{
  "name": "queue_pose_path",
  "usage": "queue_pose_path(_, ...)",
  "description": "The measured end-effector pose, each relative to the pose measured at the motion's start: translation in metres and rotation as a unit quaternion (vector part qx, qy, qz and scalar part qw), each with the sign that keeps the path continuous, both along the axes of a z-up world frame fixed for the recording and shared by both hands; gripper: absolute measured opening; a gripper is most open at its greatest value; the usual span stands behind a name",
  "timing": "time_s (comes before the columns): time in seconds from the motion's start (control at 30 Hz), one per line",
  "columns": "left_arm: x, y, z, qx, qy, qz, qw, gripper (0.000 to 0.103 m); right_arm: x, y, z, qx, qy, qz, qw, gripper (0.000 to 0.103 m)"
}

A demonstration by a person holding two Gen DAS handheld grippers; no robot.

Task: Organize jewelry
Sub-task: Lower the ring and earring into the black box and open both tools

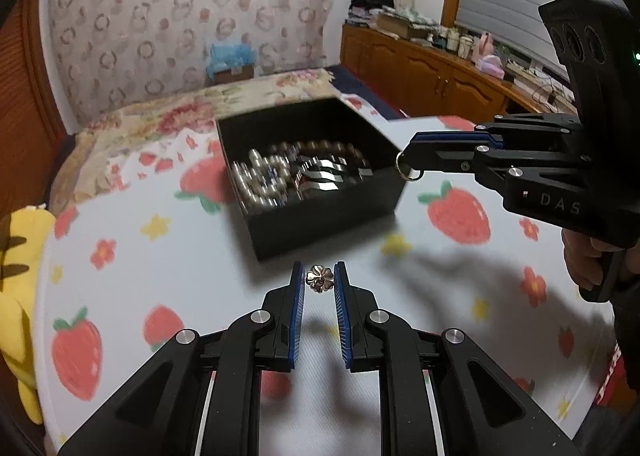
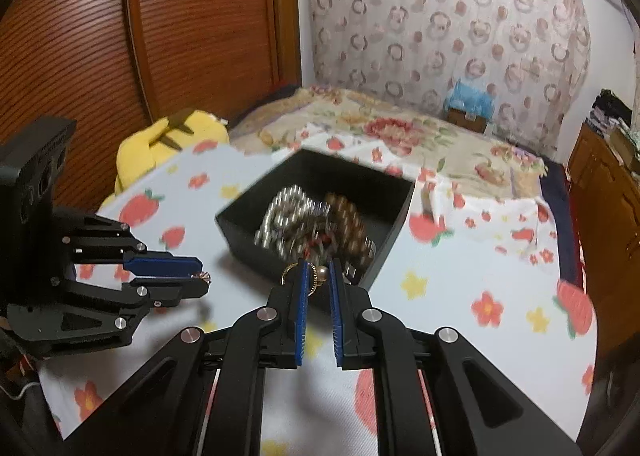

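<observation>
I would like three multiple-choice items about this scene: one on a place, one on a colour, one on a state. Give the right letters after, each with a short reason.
1. Where are the bead bracelets?
A. inside the black box
B. on the yellow plush toy
C. on the wooden cabinet

2. What colour are the pads of each claw?
A. red
B. blue
C. white

3. What is the left claw doing?
A. standing wide open and empty
B. pinching a small flower-shaped piece
C. gripping the wall of the box

Answers:
1 A: the bead bracelets lie inside the black box.
2 B: the pads on both claws are blue.
3 B: the left claw is shut on the flower-shaped piece, while the right claw holds a gold ring.
</observation>
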State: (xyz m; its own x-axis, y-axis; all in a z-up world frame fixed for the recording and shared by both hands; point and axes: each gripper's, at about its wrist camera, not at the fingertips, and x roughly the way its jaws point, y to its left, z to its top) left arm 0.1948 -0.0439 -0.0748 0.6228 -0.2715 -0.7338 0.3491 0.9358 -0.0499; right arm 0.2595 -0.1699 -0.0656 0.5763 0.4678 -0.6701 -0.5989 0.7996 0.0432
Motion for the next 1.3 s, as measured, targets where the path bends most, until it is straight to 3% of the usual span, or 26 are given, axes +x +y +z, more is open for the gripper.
queue_pose_path(0.27,0.024,0.008,0.018,-0.015,-0.023,0.015,0.9995,0.014,0.038,0.005,0.007,0.011,-0.016,-0.009,1.0,0.012)
queue_pose_path(0.6,0.048,0.012,0.027,-0.021,-0.034,0.026,0.9989,0.014,0.067,0.008,-0.005,0.035,0.01,-0.024,0.999,0.012)
queue_pose_path(0.73,0.059,0.014,0.026,-0.029,-0.029,0.03,0.9987,0.014,0.066,0.005,-0.009,0.036,0.013,-0.031,0.999,0.014)
queue_pose_path(0.87,0.065,0.013,0.023,-0.027,-0.026,0.035,0.9987,0.014,0.063,0.001,-0.009,0.036,0.01,-0.038,0.999,0.024)
queue_pose_path(1.3,0.091,0.003,0.023,-0.008,-0.029,0.043,0.9986,0.014,0.031,-0.026,-0.001,0.04,-0.003,-0.06,0.997,0.025)
